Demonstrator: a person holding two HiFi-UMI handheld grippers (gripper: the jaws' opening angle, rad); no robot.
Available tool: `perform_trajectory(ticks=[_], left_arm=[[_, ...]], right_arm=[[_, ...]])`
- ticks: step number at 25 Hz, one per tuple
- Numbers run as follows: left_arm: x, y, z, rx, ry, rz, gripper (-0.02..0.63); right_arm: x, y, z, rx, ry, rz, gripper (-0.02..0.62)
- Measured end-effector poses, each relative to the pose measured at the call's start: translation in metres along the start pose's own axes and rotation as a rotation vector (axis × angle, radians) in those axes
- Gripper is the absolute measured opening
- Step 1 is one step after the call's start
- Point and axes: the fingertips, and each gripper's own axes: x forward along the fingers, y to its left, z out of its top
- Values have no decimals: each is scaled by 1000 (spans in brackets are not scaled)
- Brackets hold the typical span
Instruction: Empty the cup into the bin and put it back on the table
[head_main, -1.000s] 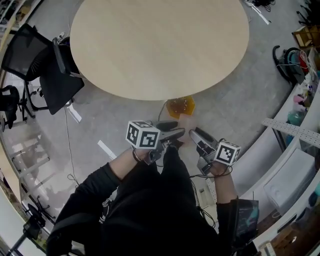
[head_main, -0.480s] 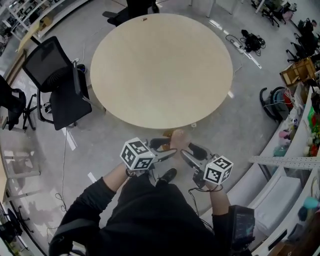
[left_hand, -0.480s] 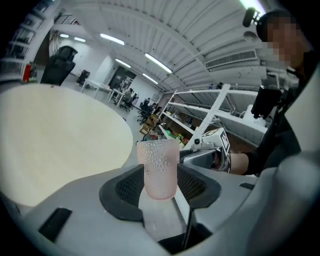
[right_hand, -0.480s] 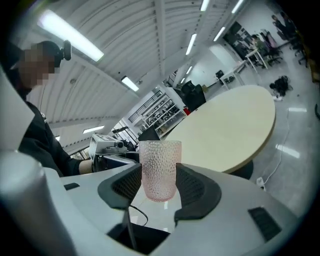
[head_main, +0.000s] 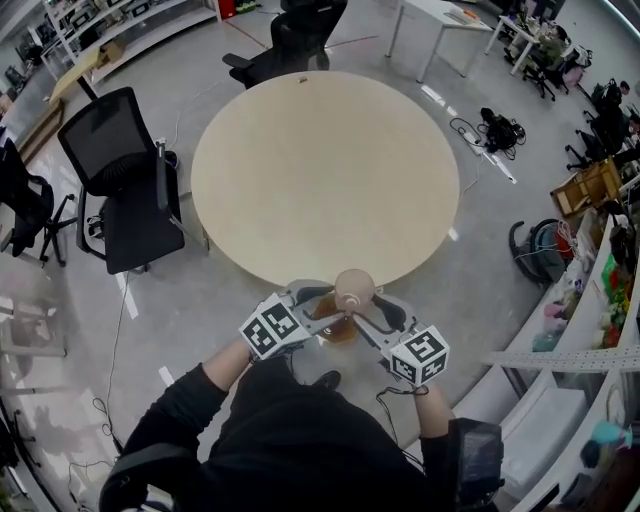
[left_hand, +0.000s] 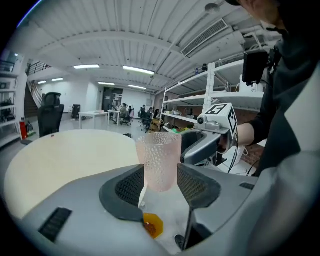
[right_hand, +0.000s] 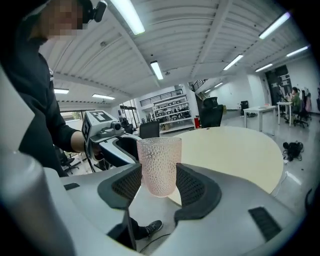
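At the near rim of a round worktop (head_main: 320, 170), a person in black sleeves brings both forearms forward so they converge in a narrow V, hands close together in front of the body. The left gripper (head_main: 318, 305) and right gripper (head_main: 372, 308) meet from opposite sides on one dimpled, translucent cup (head_main: 352, 290). The cup is upright and held in the air just off the worktop's edge. Each gripper view shows its two fingers closed against the cup's sides. The cup looks empty. An orange bin (head_main: 338, 330) sits on the floor directly below the cup. The marker cubes (head_main: 272, 327) face upward.
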Motion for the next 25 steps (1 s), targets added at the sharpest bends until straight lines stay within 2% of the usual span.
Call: perform_trajectory(ticks=[5, 9, 18, 25], left_arm=[[-7, 55, -17, 129, 73, 30, 219], [-11, 114, -42, 196, 150, 21, 219], [5, 230, -91, 254, 256, 15, 218], [25, 275, -118, 328, 322, 33, 216]], right_arm=[[54, -12, 10, -135, 90, -75, 219], [112, -23, 20, -193, 100, -114, 219], [224, -73, 3, -216, 200, -213, 219], [267, -106, -28, -216, 310, -298, 219]])
